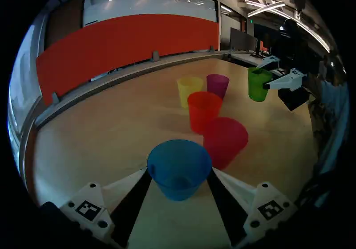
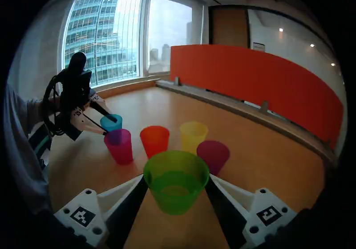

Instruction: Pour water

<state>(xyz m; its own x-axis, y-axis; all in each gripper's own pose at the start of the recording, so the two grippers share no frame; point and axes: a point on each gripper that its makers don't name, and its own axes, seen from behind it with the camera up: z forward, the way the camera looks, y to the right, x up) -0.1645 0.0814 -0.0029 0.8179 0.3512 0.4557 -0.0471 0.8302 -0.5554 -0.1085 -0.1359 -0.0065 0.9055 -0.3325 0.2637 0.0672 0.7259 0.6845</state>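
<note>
At the near edge of the left gripper view, the left gripper [image 1: 179,174] has its fingers clamped on the sides of a blue cup [image 1: 179,160], which is upright with its mouth up. A magenta cup [image 1: 224,140] stands on the table [image 1: 111,128] just beyond at 1 o'clock. An orange cup [image 1: 204,111] stands behind it, then a yellow cup [image 1: 189,91] and a purple cup [image 1: 217,85] near 12. Well apart at 2 o'clock, the right gripper [image 1: 262,76] is clamped on a green cup [image 1: 256,89], also upright. The left hand is nearer the magenta cup, so tipping the blue cup toward 1 o'clock looks the likely pour. The orange cup crowds that side. I cannot tell whether either held cup contains water.
</note>
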